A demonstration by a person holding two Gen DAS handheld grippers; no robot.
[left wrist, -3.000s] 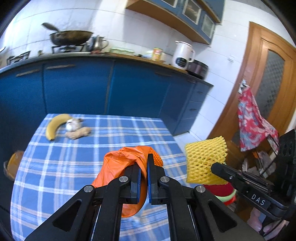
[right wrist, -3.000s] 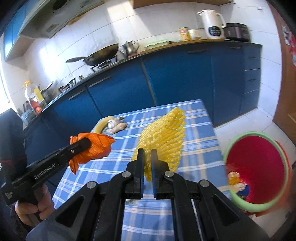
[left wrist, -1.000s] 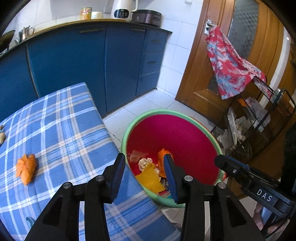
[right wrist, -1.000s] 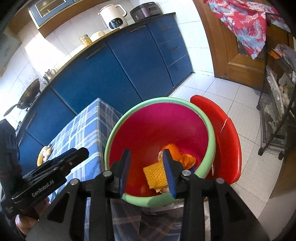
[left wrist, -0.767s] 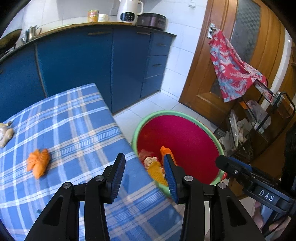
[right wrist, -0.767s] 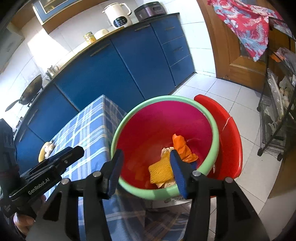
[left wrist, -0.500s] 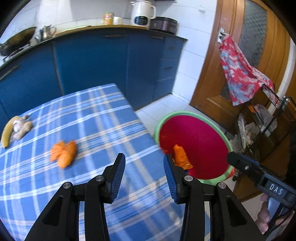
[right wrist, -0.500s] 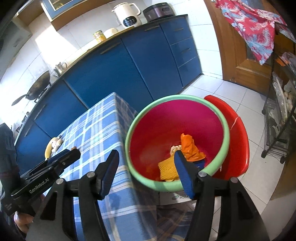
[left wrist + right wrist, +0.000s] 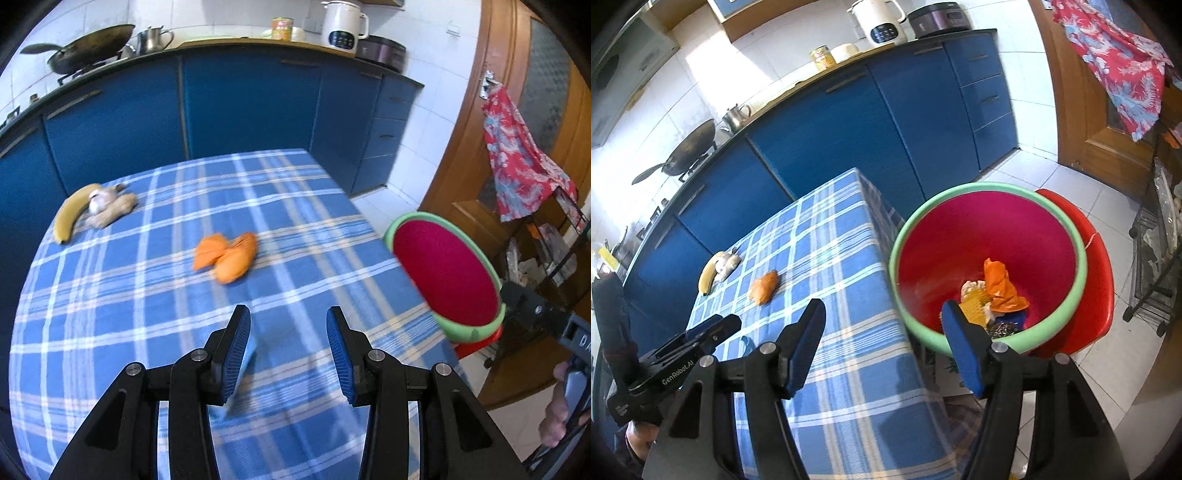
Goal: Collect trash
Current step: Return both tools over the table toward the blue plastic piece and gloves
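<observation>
Two pieces lie in the bin [image 9: 990, 236]; one orange scrap [image 9: 227, 256] waits on the table [image 9: 155, 295]. Left gripper [image 9: 288, 347] and right gripper [image 9: 886, 343] both gape empty.

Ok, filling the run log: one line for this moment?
left claw: open, empty | right claw: jaws just opened, empty | orange peel: on table | bin: holds trash

So the peel [image 9: 227, 257] sits mid-table [image 9: 295, 206], banana [image 9: 70, 216] and ginger [image 9: 110, 214] together at the far left corner. Bin [image 9: 990, 266] stands on the floor just off the table's right edge, trash [image 9: 997, 291] in it. Cabinets [image 9: 251, 107] behind.
</observation>
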